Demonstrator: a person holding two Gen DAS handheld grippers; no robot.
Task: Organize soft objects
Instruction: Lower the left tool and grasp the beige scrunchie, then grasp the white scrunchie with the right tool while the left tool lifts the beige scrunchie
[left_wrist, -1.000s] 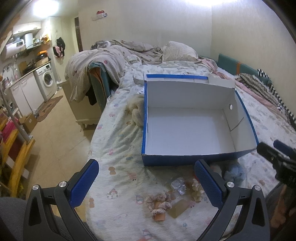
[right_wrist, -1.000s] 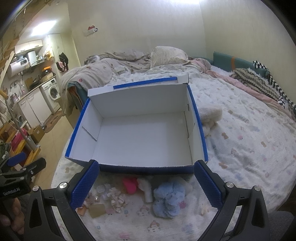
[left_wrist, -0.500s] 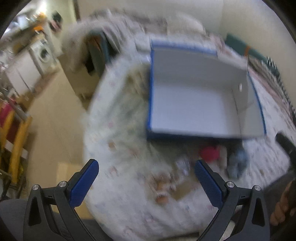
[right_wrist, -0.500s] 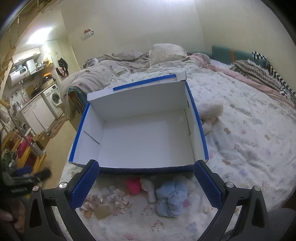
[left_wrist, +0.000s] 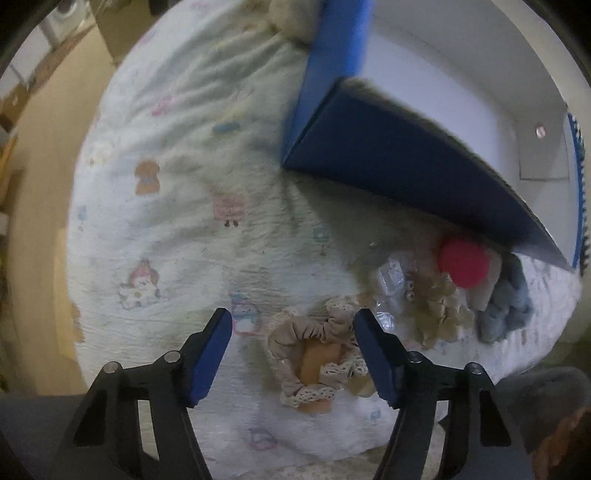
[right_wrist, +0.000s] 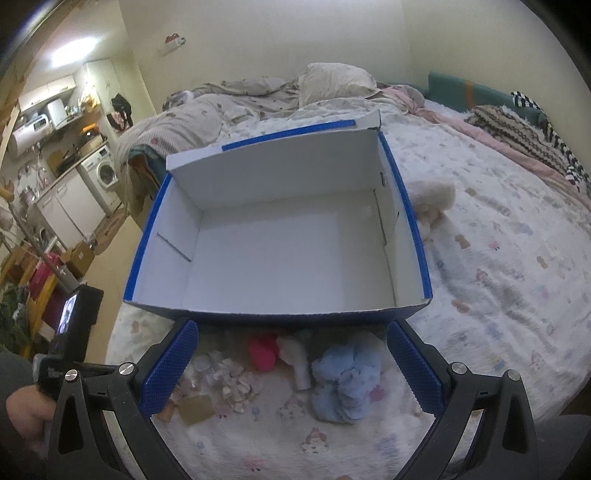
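While the blue box (right_wrist: 280, 236) sits open on the bedspread (left_wrist: 177, 229), a red pom-pom (left_wrist: 461, 264) and blue plush (right_wrist: 347, 380) lie against its near wall. Having dropped since a second ago, the left gripper (left_wrist: 291, 354) straddles the beige scrunchie (left_wrist: 314, 354), jaws apart; the right gripper (right_wrist: 291, 365) hovers, jaws spread.

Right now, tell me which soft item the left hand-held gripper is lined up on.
The beige lace-trimmed scrunchie, lying between the open left hand-held gripper fingers. The blue fluffy scrunchie and pink ball lie farther right.
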